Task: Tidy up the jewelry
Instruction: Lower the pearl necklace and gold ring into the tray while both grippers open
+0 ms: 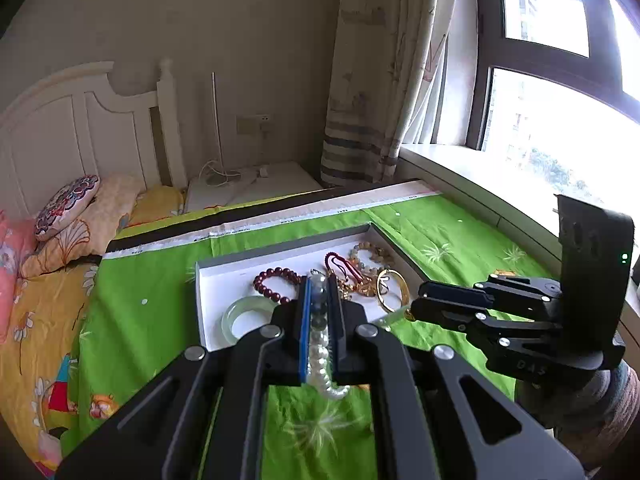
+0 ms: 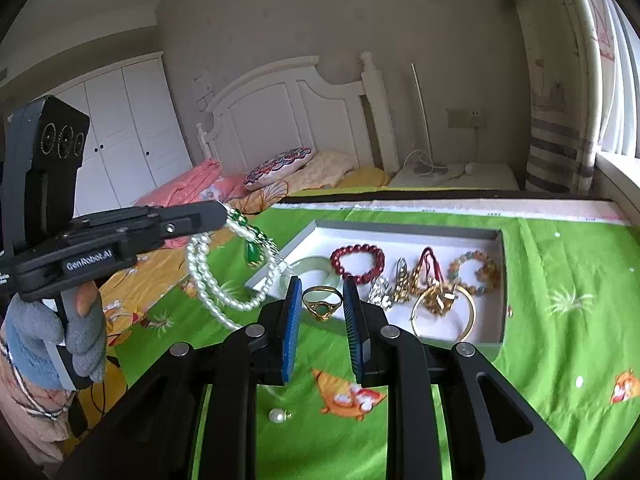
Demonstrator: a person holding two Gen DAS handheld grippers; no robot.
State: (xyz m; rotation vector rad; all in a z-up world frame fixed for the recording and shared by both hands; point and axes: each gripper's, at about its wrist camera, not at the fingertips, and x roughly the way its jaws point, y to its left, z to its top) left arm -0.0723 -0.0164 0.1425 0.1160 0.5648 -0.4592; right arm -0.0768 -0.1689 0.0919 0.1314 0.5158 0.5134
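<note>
While the left claw (image 2: pixel 224 216) hangs in the air to the left of the white tray (image 2: pixel 502 280), its jaws are pressed tight on a pearl necklace (image 2: pixel 208 276), whose loops dangle below the tips along with a green pendant (image 2: pixel 253 254) on the same strand. A person's hand (image 2: pixel 80 332) in a grey fingerless glove grips the handle beneath it. In the left wrist view the pearls (image 1: pixel 318 356) run between the blue pads and curl out underneath.

Just off the tray's near-left corner, the right claw (image 2: pixel 322 306) holds a gold ring (image 2: pixel 322 302) with a green stone; the jaws stand only partly closed, with the ring spanning the gap between the two blue pads. Below it, on the green cloth (image 2: pixel 560 340) covering the surface, a single pearl earring (image 2: pixel 278 415) lies well apart from the tray.

Inside the tray, from its left end: a pale jade bangle (image 2: pixel 312 266) partly hidden behind the left pad, then a dark red bead bracelet (image 2: pixel 357 263) beside it. Next comes a sparkly silver piece (image 2: pixel 382 294), touching a tangle of gold chains and a red cord (image 2: pixel 430 266). A gold bangle (image 2: pixel 468 320) sits at the tray's near side, and a bracelet of mixed pale beads (image 2: pixel 476 266) lies at the right end, near the far wall.

Beyond the tray's left end, a bed with a yellow sheet (image 2: pixel 128 300) and pillows adjoins the surface.
</note>
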